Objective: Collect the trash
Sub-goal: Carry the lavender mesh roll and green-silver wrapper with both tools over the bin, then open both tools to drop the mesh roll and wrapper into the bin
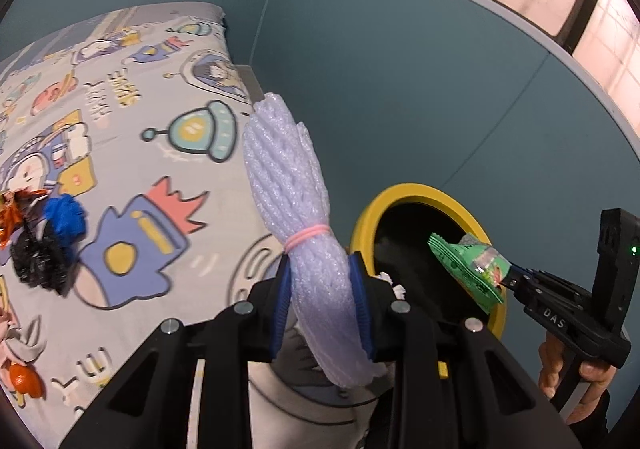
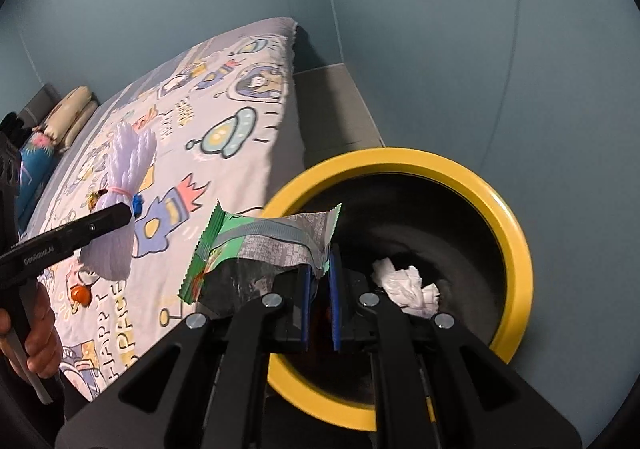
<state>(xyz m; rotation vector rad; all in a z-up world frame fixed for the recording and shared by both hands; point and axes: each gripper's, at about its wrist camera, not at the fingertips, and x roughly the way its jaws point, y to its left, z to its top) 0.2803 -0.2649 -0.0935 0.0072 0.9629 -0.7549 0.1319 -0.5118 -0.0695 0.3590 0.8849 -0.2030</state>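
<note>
My left gripper (image 1: 322, 281) is shut on a white foam net bundle (image 1: 292, 185) tied with a pink band, held upright beside the bed edge; the bundle also shows in the right wrist view (image 2: 120, 185). My right gripper (image 2: 318, 273) is shut on a green snack wrapper (image 2: 256, 245) and holds it over the mouth of the yellow-rimmed black bin (image 2: 516, 233). In the left wrist view the wrapper (image 1: 468, 269) hangs at the bin's rim (image 1: 364, 221). Crumpled white paper (image 2: 404, 285) lies inside the bin.
The bed (image 1: 132, 121) with a cartoon sheet holds more litter: a blue scrap (image 1: 66, 215), a black crumpled piece (image 1: 36, 261), an orange foil wrapper (image 1: 12, 217) and an orange object (image 1: 26, 381). Blue walls stand behind. Pillows (image 2: 68, 117) lie at the bed's far end.
</note>
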